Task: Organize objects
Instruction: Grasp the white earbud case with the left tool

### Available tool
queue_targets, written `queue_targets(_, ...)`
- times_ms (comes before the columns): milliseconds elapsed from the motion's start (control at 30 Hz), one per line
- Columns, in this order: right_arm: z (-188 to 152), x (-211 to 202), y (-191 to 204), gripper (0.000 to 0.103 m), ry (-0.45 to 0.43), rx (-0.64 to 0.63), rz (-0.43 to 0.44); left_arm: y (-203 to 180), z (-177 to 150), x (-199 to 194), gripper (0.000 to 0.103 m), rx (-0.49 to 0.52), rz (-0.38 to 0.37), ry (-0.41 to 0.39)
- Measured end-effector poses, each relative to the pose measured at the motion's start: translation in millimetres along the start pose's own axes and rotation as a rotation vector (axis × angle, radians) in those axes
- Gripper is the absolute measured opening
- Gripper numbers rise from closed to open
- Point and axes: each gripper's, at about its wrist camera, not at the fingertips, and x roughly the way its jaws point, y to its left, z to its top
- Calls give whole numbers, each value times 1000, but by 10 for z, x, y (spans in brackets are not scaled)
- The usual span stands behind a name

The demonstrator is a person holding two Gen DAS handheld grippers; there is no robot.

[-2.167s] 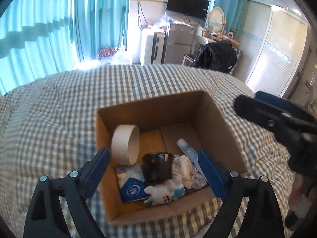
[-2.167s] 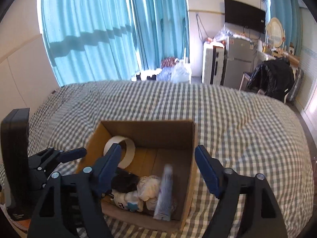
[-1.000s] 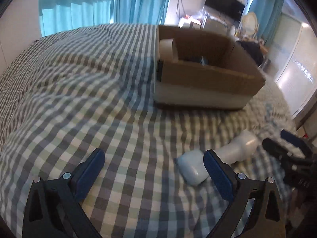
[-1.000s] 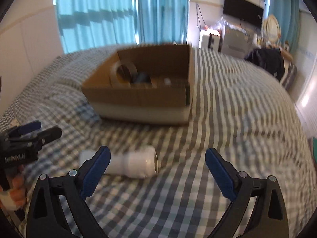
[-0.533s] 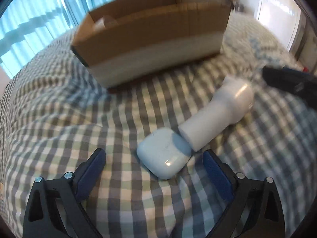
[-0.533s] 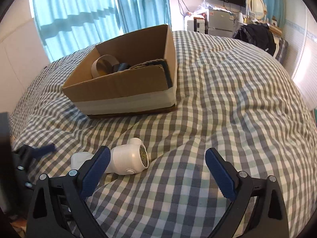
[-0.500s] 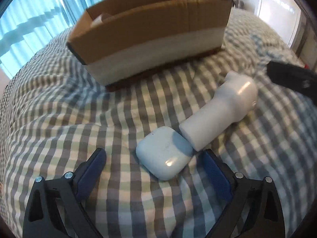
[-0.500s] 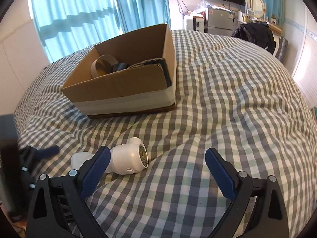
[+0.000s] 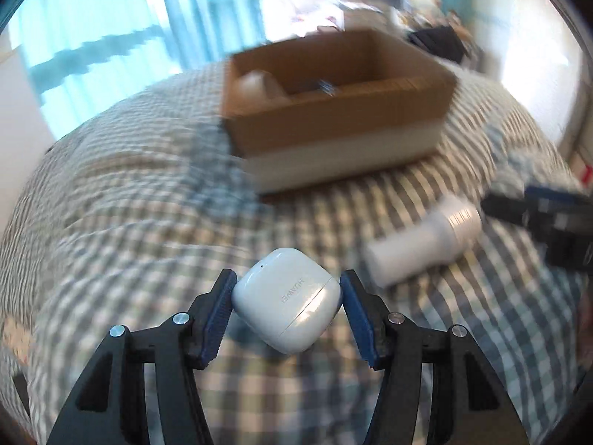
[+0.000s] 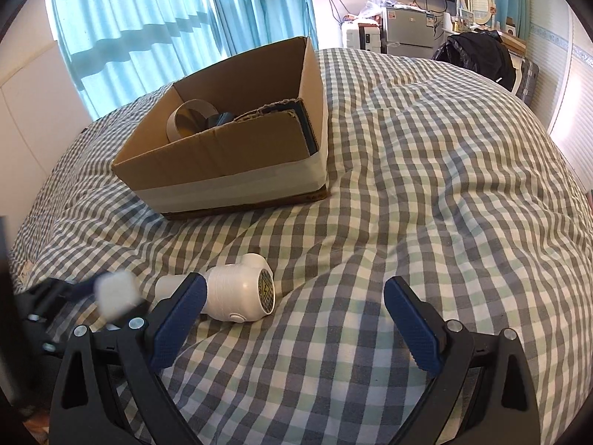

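Note:
My left gripper (image 9: 287,302) is shut on a white earbuds case (image 9: 287,302) and holds it above the checked bed cover; the case also shows blurred in the right wrist view (image 10: 115,293). A white cylindrical device (image 10: 237,293) lies on the cover, also in the left wrist view (image 9: 422,246). My right gripper (image 10: 292,319) is open and empty just right of the device. An open cardboard box (image 10: 229,170) with a tape roll (image 10: 189,118) and other items stands behind.
The checked bed cover (image 10: 444,185) spreads around the box. Blue curtains (image 10: 166,18) hang behind. A fridge, a TV and a chair with dark clothes (image 10: 478,55) stand at the far right, off the bed.
My left gripper closed on the earbuds case and lifted it off the cover, away from the white device. The right gripper stayed open and nearly still.

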Motion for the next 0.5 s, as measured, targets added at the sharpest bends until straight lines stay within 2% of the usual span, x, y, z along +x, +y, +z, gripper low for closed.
queue_targets(133,50,149,134,97,54,-30,10,221,-31,1,59,-75,5,-7)
queue_targets(333,87,541,294,96,152,-58,40,209,-57,4,59,-55,-10,-2)
queue_targets(500,54,632,336,96,197,-67,96,178,-54,97,59,-65,-32,25)
